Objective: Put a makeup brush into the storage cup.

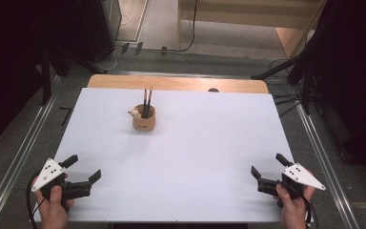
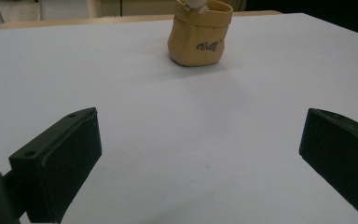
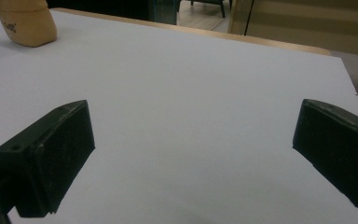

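Observation:
A small tan pouch-shaped holder (image 1: 144, 119) stands upright on the white table sheet (image 1: 181, 157), toward the back and left of centre. Two dark pens (image 1: 147, 101) and a small pale figure stick out of it. The left gripper view has the holder (image 2: 198, 33) far ahead, with dark script on its side. It sits at the top left corner of the right gripper view (image 3: 26, 22). My left gripper (image 1: 82, 168) rests open at the front left corner. At the front right, my right gripper (image 1: 268, 166) is open too. Both hold nothing.
A wooden table edge (image 1: 176, 83) shows beyond the sheet at the back. Metal rails (image 1: 26, 143) run along both sides of the table. Dark stands and cables (image 1: 295, 71) crowd the floor at the back right.

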`<state>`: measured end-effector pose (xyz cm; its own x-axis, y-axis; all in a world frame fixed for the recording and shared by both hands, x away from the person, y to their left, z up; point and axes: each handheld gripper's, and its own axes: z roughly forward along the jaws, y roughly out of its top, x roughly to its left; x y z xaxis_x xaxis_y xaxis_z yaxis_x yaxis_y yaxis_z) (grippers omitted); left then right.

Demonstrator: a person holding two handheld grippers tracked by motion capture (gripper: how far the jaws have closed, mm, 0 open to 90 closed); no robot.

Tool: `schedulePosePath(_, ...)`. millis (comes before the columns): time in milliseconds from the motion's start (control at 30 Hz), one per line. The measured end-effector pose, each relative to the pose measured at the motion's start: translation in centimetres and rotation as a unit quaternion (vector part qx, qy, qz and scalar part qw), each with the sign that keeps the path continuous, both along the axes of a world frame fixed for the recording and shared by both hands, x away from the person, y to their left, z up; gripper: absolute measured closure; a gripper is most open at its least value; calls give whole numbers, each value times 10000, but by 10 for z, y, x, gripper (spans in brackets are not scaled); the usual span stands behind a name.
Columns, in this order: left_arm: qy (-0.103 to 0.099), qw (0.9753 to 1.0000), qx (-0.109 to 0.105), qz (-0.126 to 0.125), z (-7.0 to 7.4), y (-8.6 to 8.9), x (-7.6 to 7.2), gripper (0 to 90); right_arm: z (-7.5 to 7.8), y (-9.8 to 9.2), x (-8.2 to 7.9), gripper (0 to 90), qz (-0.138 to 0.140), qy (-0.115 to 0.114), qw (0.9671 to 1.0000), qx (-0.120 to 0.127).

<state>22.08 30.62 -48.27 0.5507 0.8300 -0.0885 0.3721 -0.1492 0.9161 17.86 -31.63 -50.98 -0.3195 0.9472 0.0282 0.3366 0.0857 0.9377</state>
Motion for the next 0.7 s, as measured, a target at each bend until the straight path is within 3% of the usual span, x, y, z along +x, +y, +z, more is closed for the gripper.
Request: schedulePosePath(700, 57, 10000, -37, -14, -1, 0, 2, 0, 0, 4, 2, 0, -8, 32, 10000, -12)
